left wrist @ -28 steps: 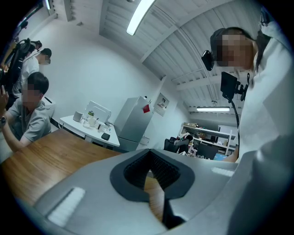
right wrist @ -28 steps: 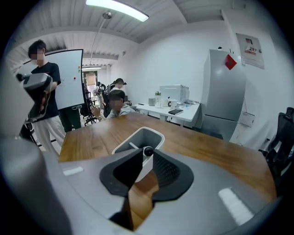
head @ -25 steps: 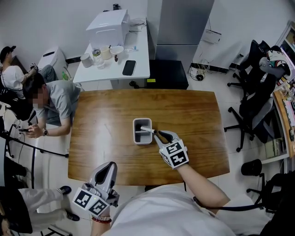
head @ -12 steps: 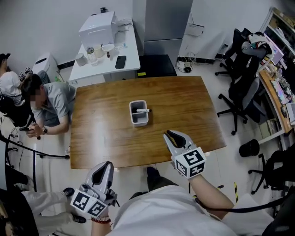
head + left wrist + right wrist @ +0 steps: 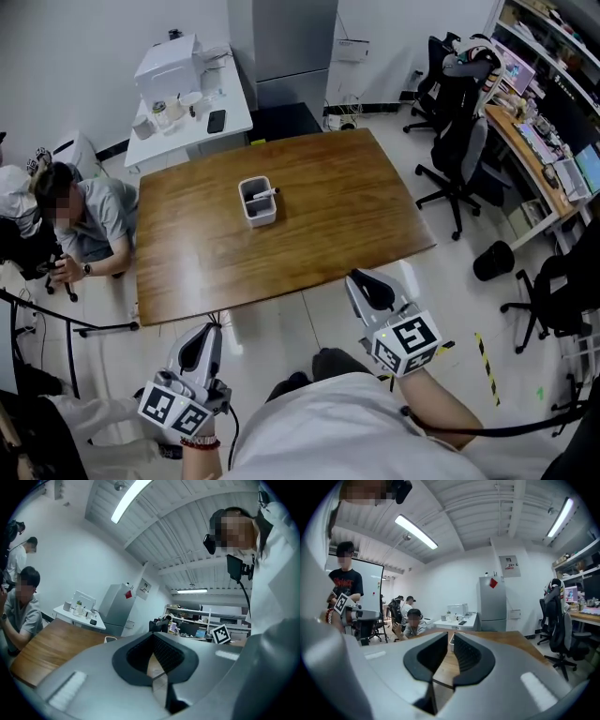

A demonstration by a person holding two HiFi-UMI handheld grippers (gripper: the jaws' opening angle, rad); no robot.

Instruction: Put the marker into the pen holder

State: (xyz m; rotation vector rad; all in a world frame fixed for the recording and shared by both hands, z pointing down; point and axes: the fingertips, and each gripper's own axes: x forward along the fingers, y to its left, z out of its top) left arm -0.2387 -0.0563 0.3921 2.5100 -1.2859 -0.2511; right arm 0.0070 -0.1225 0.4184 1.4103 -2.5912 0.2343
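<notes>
The white pen holder (image 5: 255, 202) stands near the middle of the wooden table (image 5: 347, 206). The marker (image 5: 263, 194) leans inside it, its tip over the right rim. Both grippers hang off the table's near edge, above the floor. My right gripper (image 5: 367, 287) is well back from the holder, to its right; its jaws are closing with a narrow gap and nothing between them, as the right gripper view (image 5: 451, 639) shows. My left gripper (image 5: 201, 348) sits low at the left with its pads together and empty, the same in the left gripper view (image 5: 152, 637).
A white side table (image 5: 234, 108) with a box, cups and a phone stands behind the wooden table. A person (image 5: 89, 216) sits at the table's left end. Office chairs (image 5: 459, 141), a desk and a black bin (image 5: 492, 261) are on the right.
My right gripper has left the holder and drawn back off the table's near edge. The marker stays in the holder. The whole view has backed away from the table.
</notes>
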